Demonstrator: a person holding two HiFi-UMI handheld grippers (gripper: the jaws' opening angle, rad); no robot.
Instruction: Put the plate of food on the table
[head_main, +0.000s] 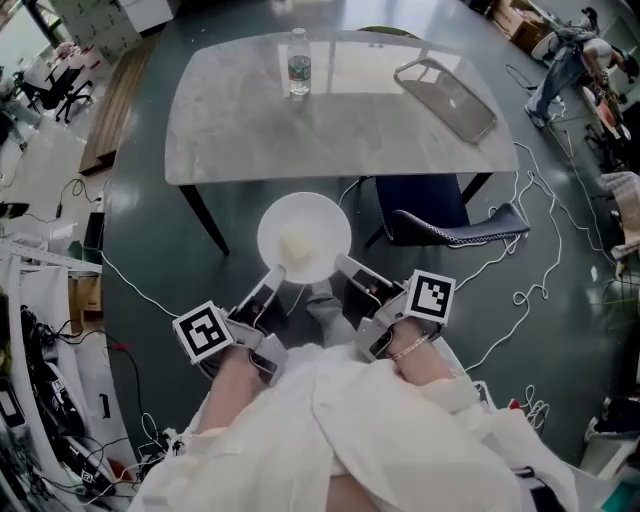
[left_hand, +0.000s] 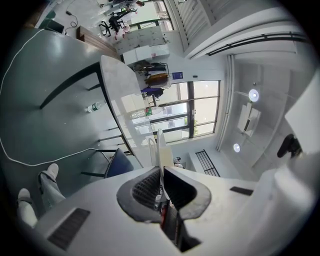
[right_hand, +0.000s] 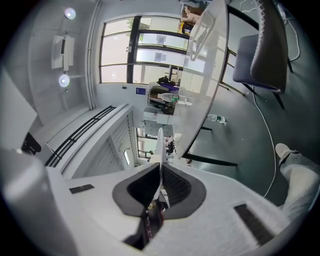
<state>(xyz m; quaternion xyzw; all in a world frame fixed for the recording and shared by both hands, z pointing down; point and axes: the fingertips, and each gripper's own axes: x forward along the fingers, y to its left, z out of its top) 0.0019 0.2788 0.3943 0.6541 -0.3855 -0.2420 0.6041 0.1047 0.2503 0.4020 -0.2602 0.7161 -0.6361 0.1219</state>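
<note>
1. The plate (head_main: 303, 238) isn't on the counter (head_main: 250, 130). It's up in the air over the dark floor (head_main: 150, 250), just short of the counter's near edge, carried between the two tongs.
2. The left tongs (head_main: 272, 275) are clamped on the plate's near-left rim. In the left gripper view the thin white rim runs edge-on right between the ribbed pads, pinched tight.
3. Same deal for the right tongs (head_main: 345, 266): they're closed on the near-right rim, and the right gripper view shows the rim squeezed between its pads.
4. The food (head_main: 293, 246) is a pale, yellowish lump sitting roughly mid-plate. Can't tell what it actually is.
5. There's a water bottle (head_main: 299, 63) standing upright toward the far side of the counter, and a flat greyish tray (head_main: 445, 98) lying near the far-right corner, well apart from the bottle.
6. A dark blue chair (head_main: 440, 215) sits at the counter's near-right side, just right of the plate.
7. A white cable (head_main: 530, 270) snakes across the floor to the right of the chair.
</note>
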